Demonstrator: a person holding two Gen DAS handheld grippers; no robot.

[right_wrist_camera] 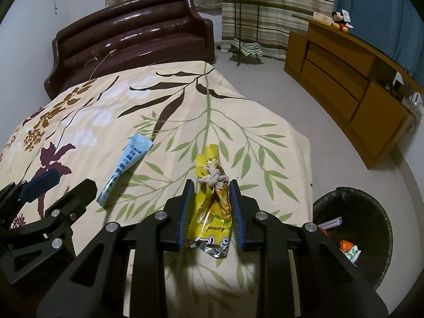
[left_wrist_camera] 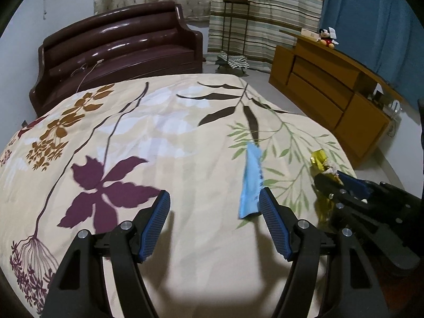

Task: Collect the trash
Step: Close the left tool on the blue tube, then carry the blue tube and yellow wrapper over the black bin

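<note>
A yellow snack wrapper [right_wrist_camera: 212, 212] with a knotted bit of white string on it sits between the fingers of my right gripper [right_wrist_camera: 210, 185], which is shut on it over the floral bedspread [right_wrist_camera: 159, 106]. In the left wrist view the wrapper [left_wrist_camera: 319, 159] and right gripper [left_wrist_camera: 331, 182] show at the right. A light blue sachet [left_wrist_camera: 250, 182] lies flat on the bedspread, just beyond the right fingertip of my open, empty left gripper [left_wrist_camera: 214, 198]. The sachet also shows in the right wrist view [right_wrist_camera: 124, 167], beside the left gripper [right_wrist_camera: 63, 180].
A black bin [right_wrist_camera: 352, 228] with a liner and some trash stands on the floor by the bed's right corner. A brown sofa [left_wrist_camera: 119, 50] is behind the bed. A wooden cabinet [left_wrist_camera: 331, 90] runs along the right wall. A plant stand [left_wrist_camera: 234, 21] is by the curtains.
</note>
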